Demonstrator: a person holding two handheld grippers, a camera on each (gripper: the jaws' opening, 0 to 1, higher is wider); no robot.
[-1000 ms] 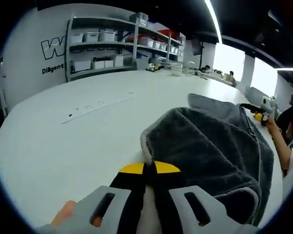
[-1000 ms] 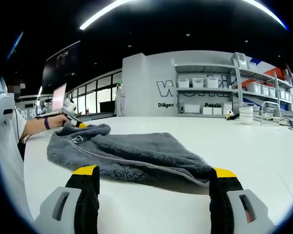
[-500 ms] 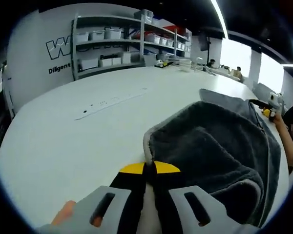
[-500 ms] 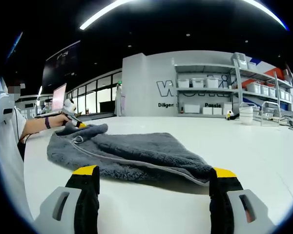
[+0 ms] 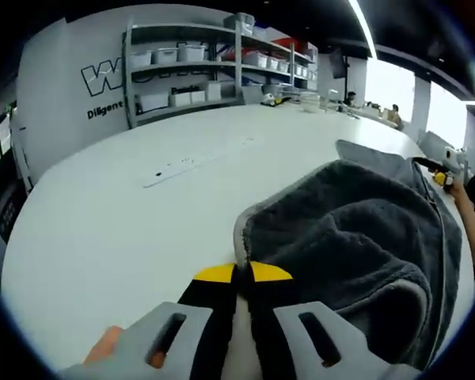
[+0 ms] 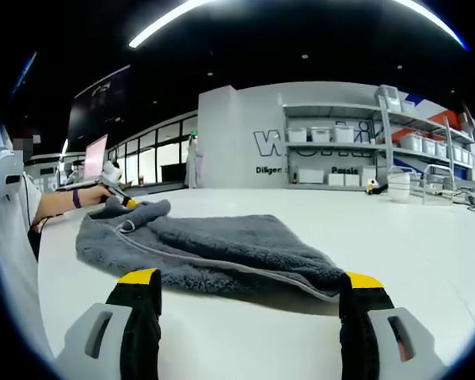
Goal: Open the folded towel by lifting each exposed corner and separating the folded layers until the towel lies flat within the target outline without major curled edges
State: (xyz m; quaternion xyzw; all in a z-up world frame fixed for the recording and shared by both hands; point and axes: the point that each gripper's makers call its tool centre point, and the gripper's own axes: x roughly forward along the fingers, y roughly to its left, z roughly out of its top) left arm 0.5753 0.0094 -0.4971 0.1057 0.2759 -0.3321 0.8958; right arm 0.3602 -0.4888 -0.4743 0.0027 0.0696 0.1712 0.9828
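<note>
Lifted slightly further, the thick grey towel (image 5: 356, 237) corner stays pinched by the left gripper (image 5: 236, 273); right gripper (image 6: 249, 279) gapes idle, unfolding barely begun.

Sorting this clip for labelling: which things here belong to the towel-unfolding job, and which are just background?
Part of the job:
- grey towel, folded on the white table
- left hand-held gripper, shut on a towel corner
- right hand-held gripper, open, short of the towel

Just lying about:
- shelving with bins
- white strip on the table
- laptop
</note>
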